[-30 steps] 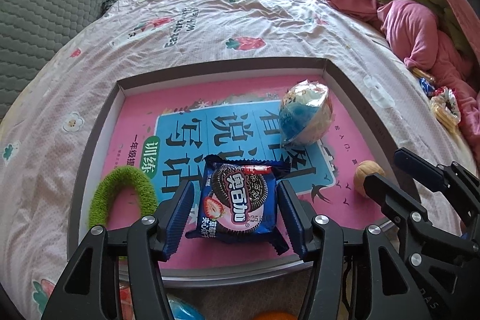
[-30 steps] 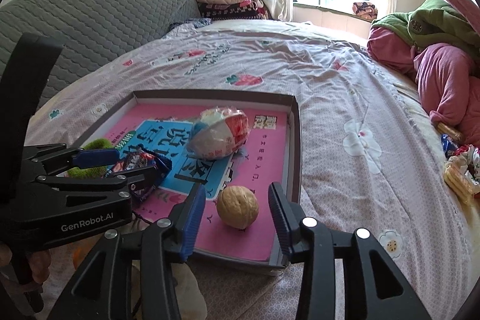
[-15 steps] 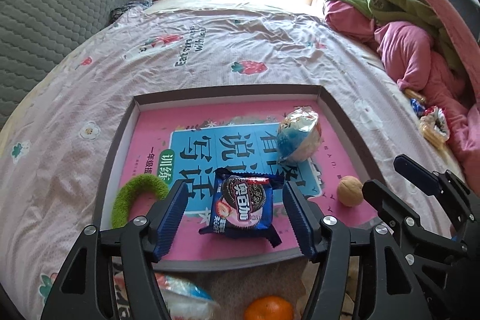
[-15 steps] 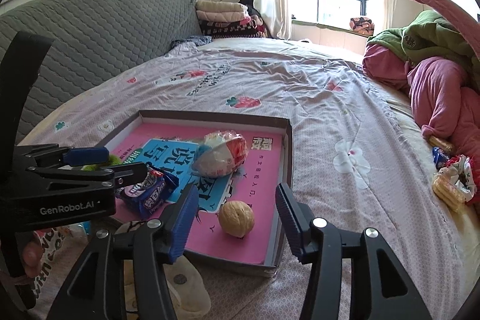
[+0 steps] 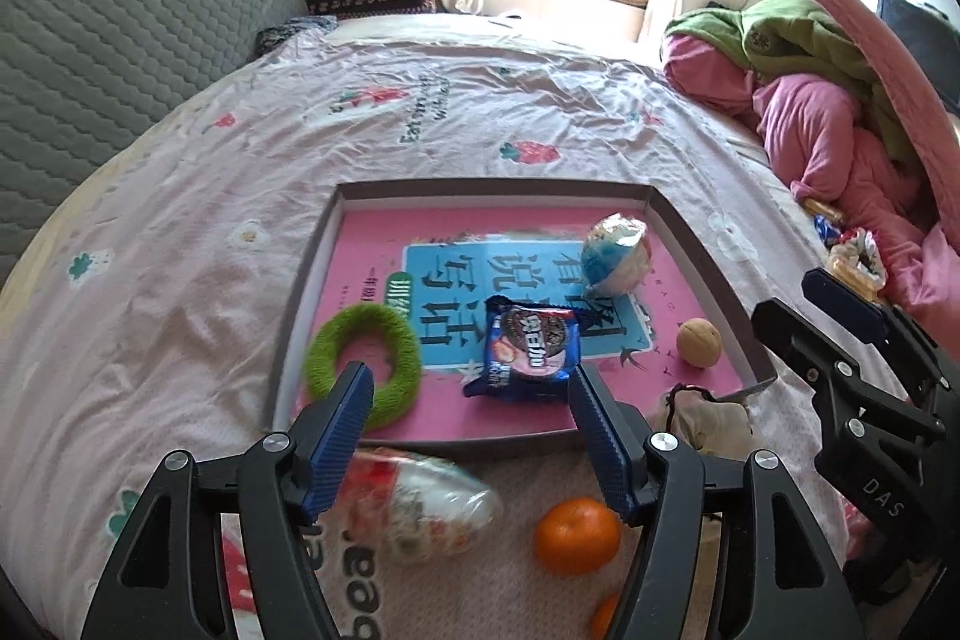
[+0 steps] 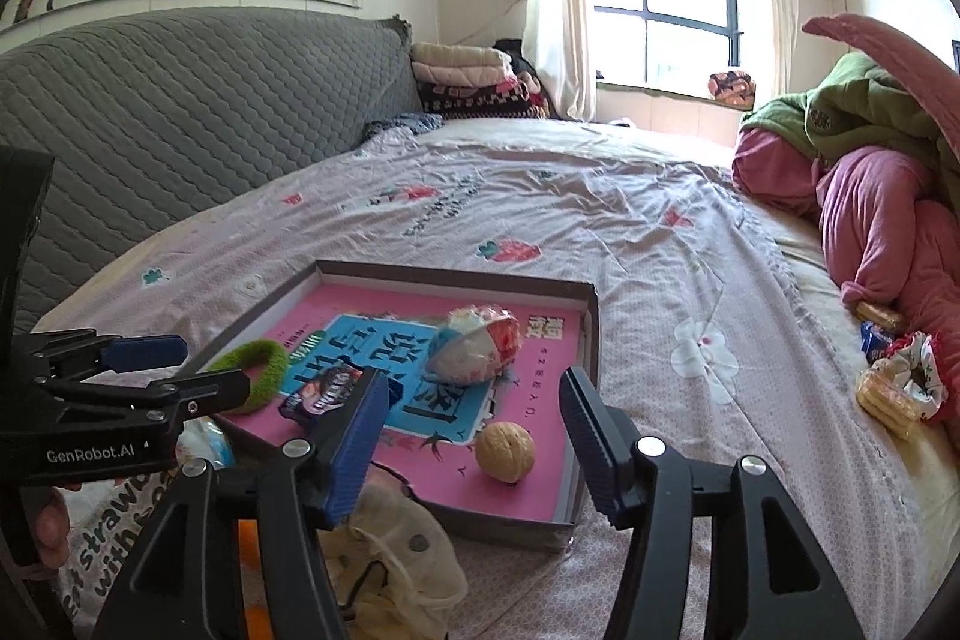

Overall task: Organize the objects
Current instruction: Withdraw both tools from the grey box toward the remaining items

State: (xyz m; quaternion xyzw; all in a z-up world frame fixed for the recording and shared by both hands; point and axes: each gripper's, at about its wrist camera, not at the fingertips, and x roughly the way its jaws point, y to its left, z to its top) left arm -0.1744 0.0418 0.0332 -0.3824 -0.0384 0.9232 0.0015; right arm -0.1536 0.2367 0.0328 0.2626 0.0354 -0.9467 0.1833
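Note:
A shallow grey tray (image 5: 492,187) lined with a pink book lies on the bed. In it rest a blue cookie packet (image 5: 531,349), a green fuzzy ring (image 5: 363,364), a wrapped ball (image 5: 615,253) and a walnut (image 5: 699,342). My left gripper (image 5: 471,373) hovers over the tray's near edge, open, with nothing between its pads. My right gripper (image 6: 474,376) hangs back from the walnut (image 6: 504,451); its jaws are opening and hold nothing. Each gripper shows in the other's view: the right gripper (image 5: 786,295) and the left gripper (image 6: 198,370).
In front of the tray lie an orange (image 5: 576,535), a clear snack bag (image 5: 432,505) and a beige cloth pouch (image 5: 711,418). Snack packets (image 5: 852,256) sit at the bed's right edge beside heaped pink and green quilts (image 5: 828,112). A grey headboard (image 5: 120,40) runs along the left.
Both grippers have pulled back and up from the tray with their jaws spreading wider. The cookie packet and the walnut stay lying in the tray. The orange and the snack bag have come into view.

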